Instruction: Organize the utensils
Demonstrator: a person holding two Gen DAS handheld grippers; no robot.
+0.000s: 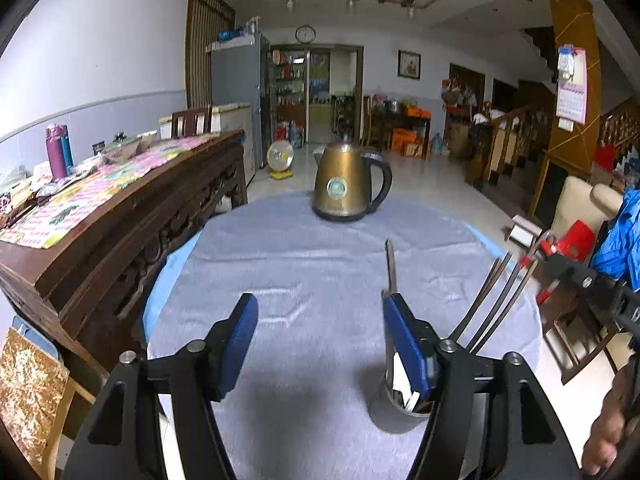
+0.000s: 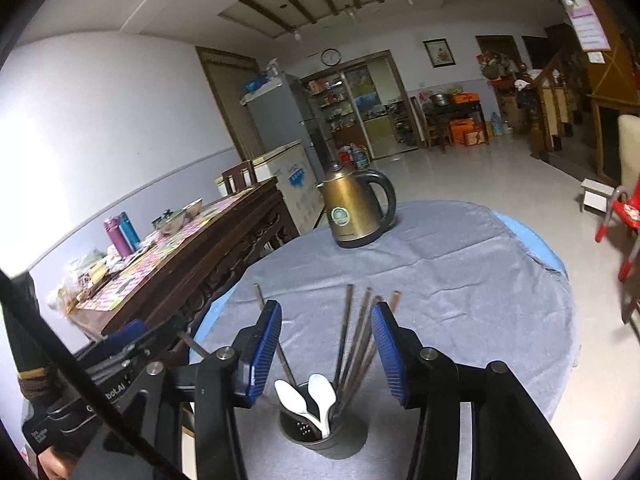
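Dark holder (image 2: 320, 434), white spoons (image 2: 310, 396), chopsticks (image 2: 354, 344)

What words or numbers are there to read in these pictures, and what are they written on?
"bot.AI": white letters on the black body of the left gripper; the start is hidden.
Round green label on the kettle: too small to read.
Blue print on the white chest freezer: blurred.
Wall calendar: too small to read.
Wall clock: numbers too small to read.
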